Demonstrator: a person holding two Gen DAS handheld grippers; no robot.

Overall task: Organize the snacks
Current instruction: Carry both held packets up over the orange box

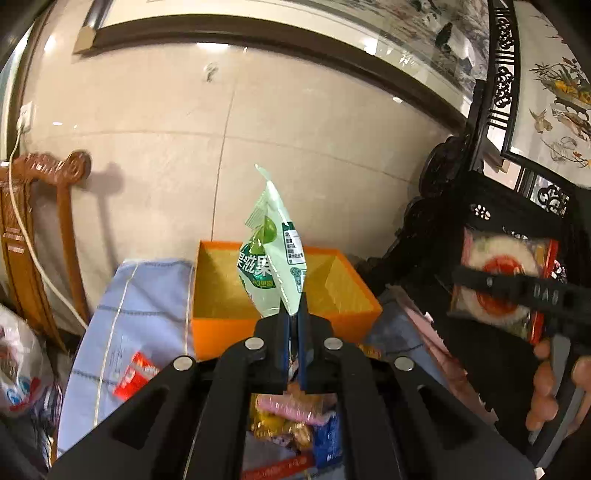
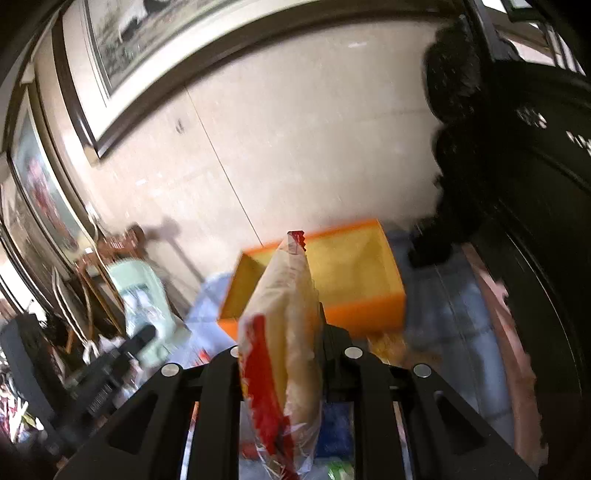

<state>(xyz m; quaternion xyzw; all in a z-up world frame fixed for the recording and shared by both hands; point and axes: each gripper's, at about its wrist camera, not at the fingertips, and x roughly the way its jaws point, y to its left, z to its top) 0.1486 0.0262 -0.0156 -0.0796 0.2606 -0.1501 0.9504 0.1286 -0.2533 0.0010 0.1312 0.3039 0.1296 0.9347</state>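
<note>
Left wrist view, nearest first: left gripper (image 1: 293,314) is clenched on the lower edge of a pale green snack packet (image 1: 273,258). The packet stands on end in the jaws, long axis near vertical, its crimped top corner pointing up and slightly left, printed face toward the left. Below the gripper body lies a loose heap of mixed wrapped snacks (image 1: 291,424), yellow, pink and blue. A small red packet (image 1: 135,374) lies on the blue checked cloth (image 1: 147,295) to the left.

Past the green packet's base sits an open orange box (image 1: 343,317), yellow inside, resting on the cloth; nothing shows inside it. The packet is held in the air in front of the box, not touching it.

Far right in the same view: the right gripper (image 1: 517,291) seen side-on across a round white-and-red snack pack (image 1: 498,280), with the person's hand (image 1: 554,387) on the handle below.

Right wrist view, blurred: right gripper (image 2: 280,332) grasps the same snack pack (image 2: 284,332), seen edge-on. Long axis runs from bottom of frame up and away, the red crimped end pointing up toward the orange box (image 2: 369,317). The left finger is hidden behind the pack.

Farther back: beige tiled wall (image 1: 295,129), a carved wooden chair (image 1: 44,206) at left, dark carved furniture (image 1: 461,206) at right, framed painting (image 1: 424,33) above.
</note>
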